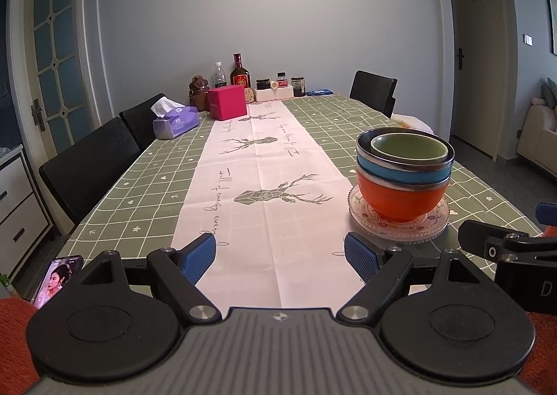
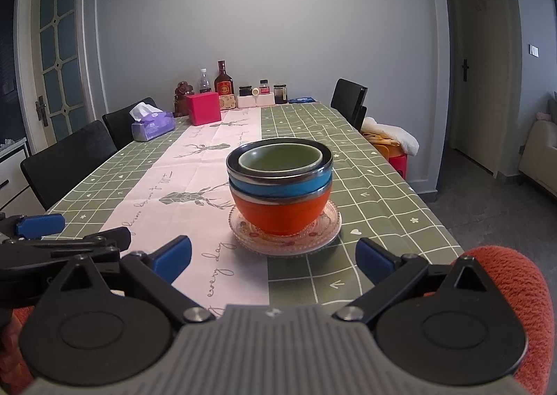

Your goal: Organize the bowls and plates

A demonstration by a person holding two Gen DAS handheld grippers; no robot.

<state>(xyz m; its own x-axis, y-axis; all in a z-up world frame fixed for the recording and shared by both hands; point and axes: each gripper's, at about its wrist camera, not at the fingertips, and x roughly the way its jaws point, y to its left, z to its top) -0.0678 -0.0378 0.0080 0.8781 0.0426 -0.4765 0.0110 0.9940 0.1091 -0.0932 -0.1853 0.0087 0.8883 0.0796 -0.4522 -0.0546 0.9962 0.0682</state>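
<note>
Both the left gripper (image 1: 280,255) and right gripper (image 2: 273,261) stand apart, empty. The bowl stack (image 2: 279,182) on the glass plate (image 2: 323,235) — probably fragile, slippery — grip at plate rim.

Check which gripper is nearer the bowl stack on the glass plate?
Right. The right gripper sits open straight in front of the bowl stack on the glass plate. The left gripper, also open, is off to the stack's left, over the white runner.
</note>
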